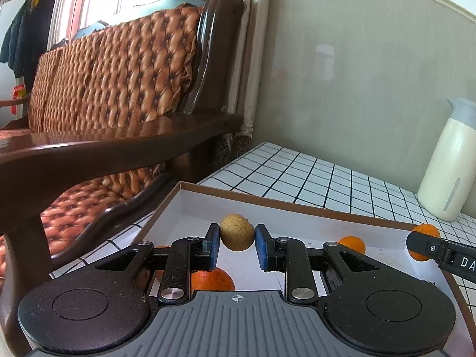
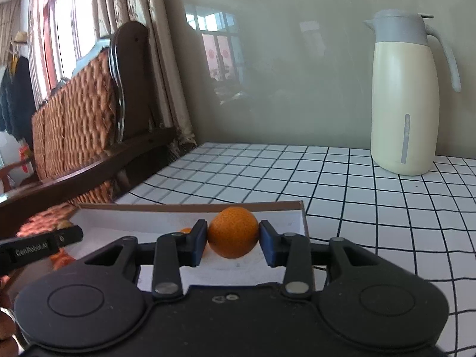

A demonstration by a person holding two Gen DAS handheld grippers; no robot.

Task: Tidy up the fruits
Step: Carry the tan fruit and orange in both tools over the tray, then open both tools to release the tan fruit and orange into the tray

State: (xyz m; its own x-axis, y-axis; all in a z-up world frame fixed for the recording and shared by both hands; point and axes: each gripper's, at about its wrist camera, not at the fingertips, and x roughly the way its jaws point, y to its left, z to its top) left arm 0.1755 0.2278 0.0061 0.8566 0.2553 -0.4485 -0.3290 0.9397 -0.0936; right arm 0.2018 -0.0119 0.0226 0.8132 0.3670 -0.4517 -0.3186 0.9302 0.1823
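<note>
Left wrist: rough, yellow-brown fruit (image 1: 237, 232).

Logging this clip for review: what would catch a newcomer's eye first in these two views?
Each gripper carries a fruit over the shallow white box: the left gripper clamps a dull yellow-brown fruit, and the right gripper has a bright orange between its pads. More oranges lie in the box below. A cream jug with a grey lid stands at the back right of the checked tabletop.

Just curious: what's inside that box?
The box holds loose oranges, one under the left gripper. The grippers cover the near floor.
</note>
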